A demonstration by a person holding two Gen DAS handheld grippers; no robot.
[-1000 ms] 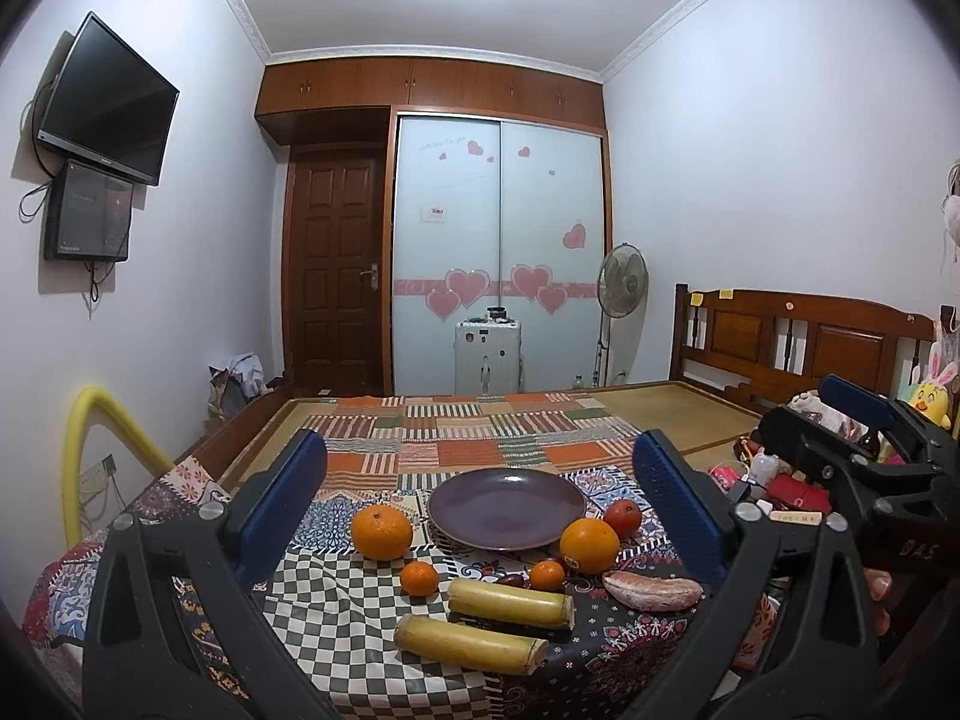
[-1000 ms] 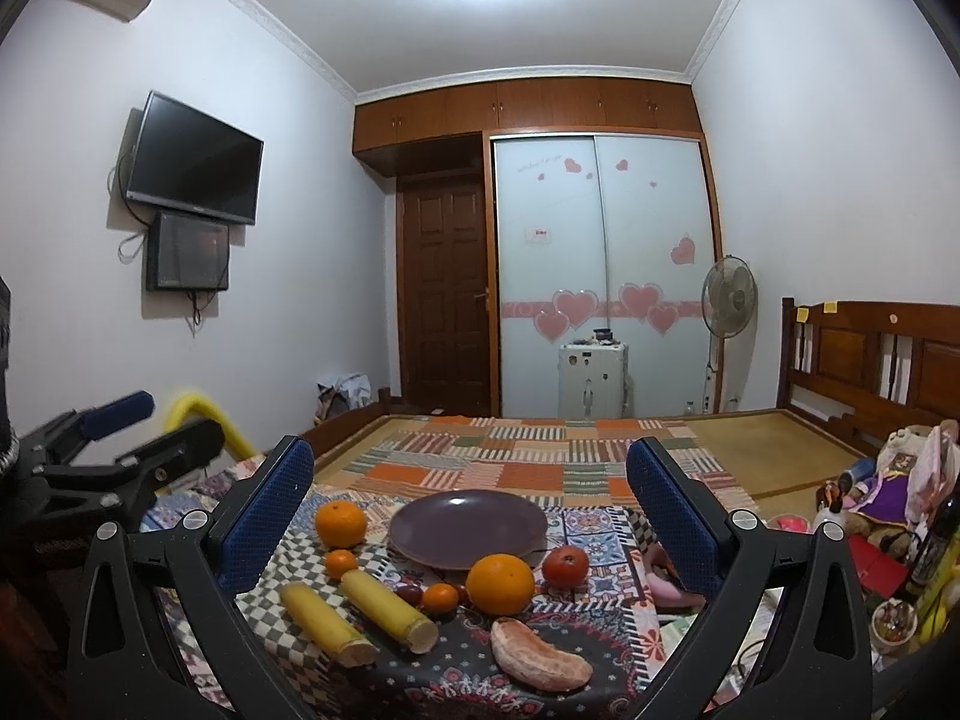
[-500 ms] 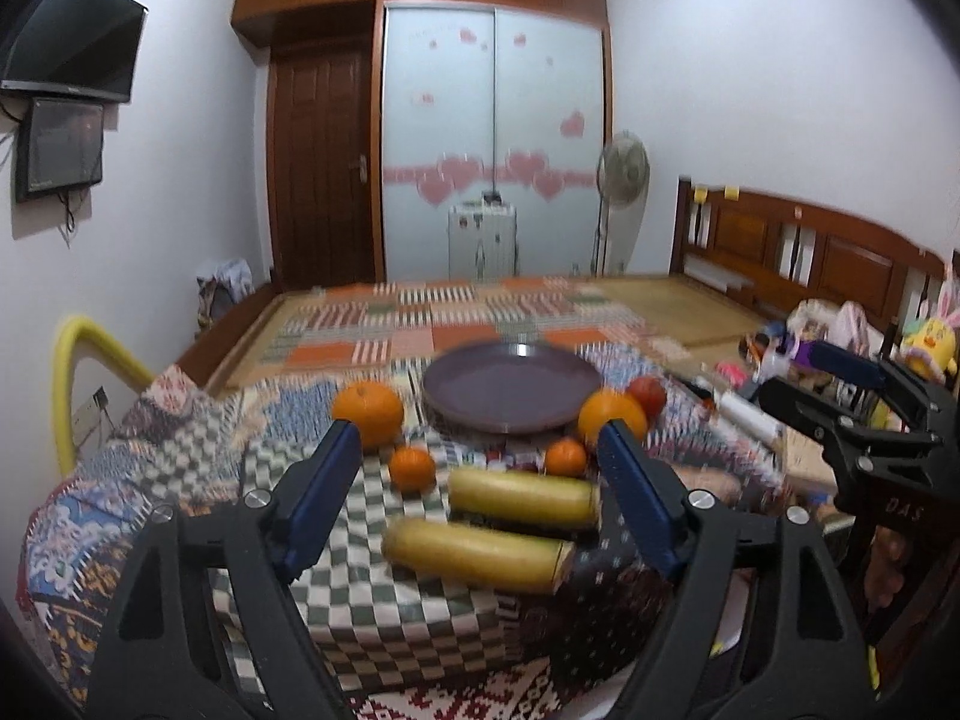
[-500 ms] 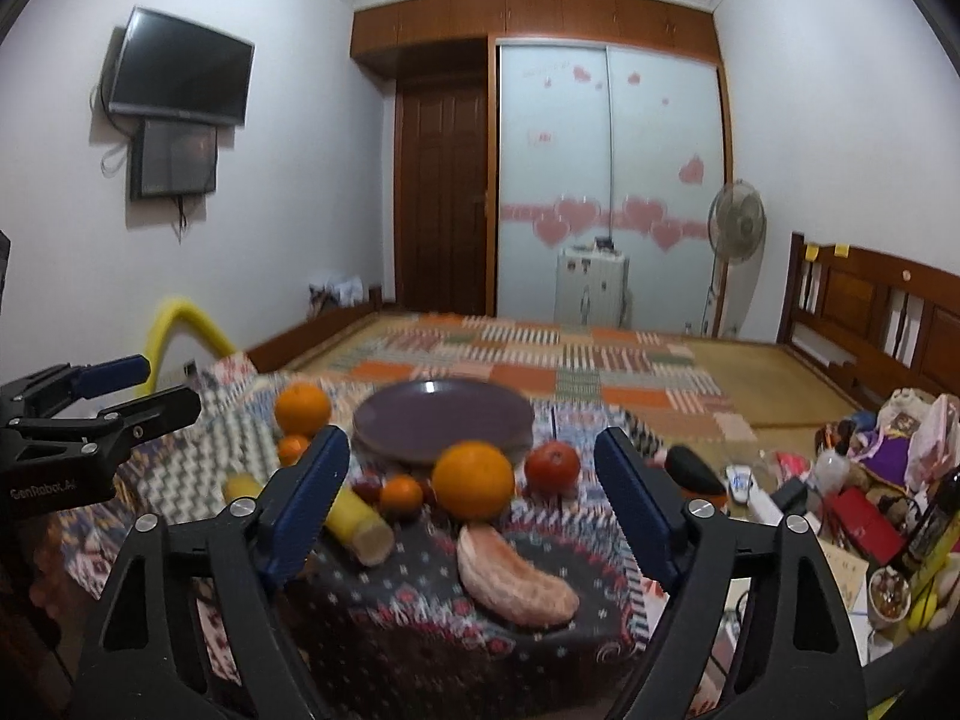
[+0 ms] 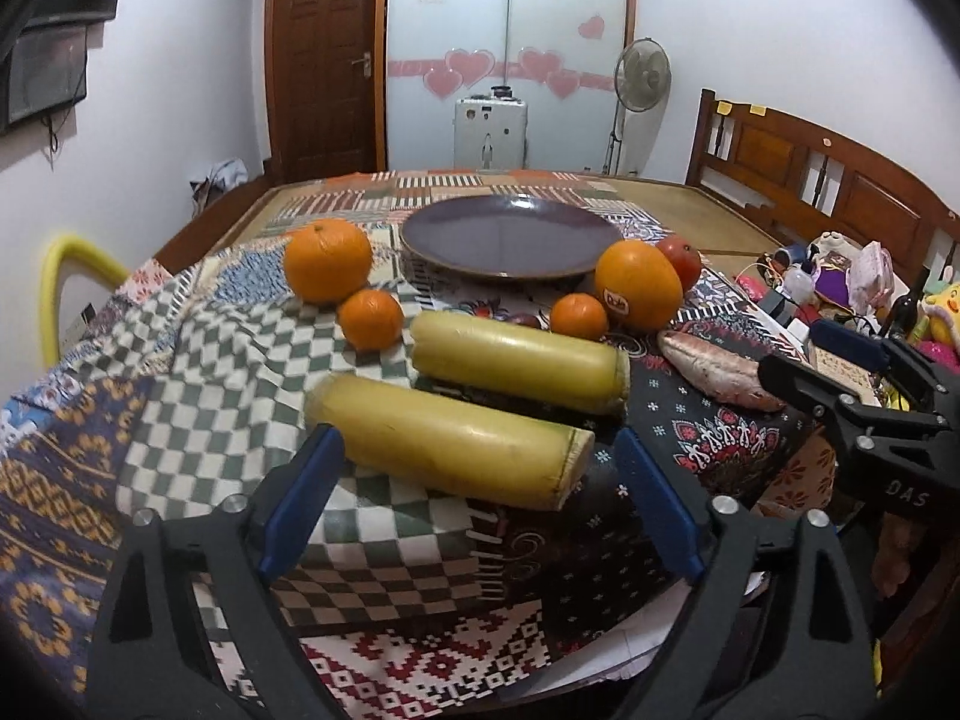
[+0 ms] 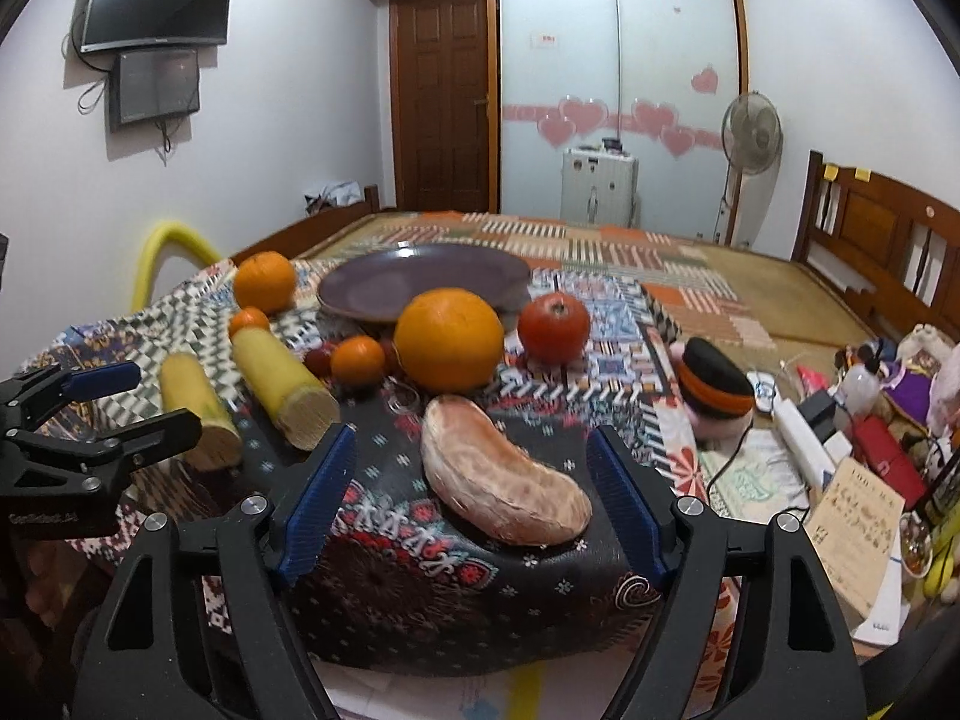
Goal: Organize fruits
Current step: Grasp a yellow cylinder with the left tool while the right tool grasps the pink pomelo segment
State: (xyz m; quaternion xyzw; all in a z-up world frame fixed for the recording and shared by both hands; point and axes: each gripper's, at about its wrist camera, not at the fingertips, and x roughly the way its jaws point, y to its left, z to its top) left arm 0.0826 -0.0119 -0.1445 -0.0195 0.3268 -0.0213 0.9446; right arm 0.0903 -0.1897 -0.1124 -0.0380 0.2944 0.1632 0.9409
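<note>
Fruit is sitting all over the patterned cloth [image 5: 180, 372], none of it on the purple plate [image 5: 510, 234] at the back. I'm pointing my left gripper [image 5: 477, 495] down at the near sugarcane piece [image 5: 450, 450]; its jaws are opening, released, pads flanking the cane's near side without pressing on it. A second sugarcane piece [image 5: 519, 360] is lying just behind it. Left of the plate a big orange [image 5: 327, 258] is sitting with a small tangerine [image 5: 370, 318] just in front. Right of the plate a stickered orange [image 5: 639, 285] is resting with another tangerine [image 5: 579, 316] beside it and a red fruit [image 5: 678, 261] behind.

My right gripper [image 6: 471, 501] is hanging over the pinkish peeled fruit segment [image 6: 504, 474]; its jaws are closing, the segment lying between the blue pads [image 6: 318, 498] but not pinched, nothing grasped. In the right wrist view, a black and orange plush [image 6: 717, 393] is sitting off the cloth's right edge.
</note>
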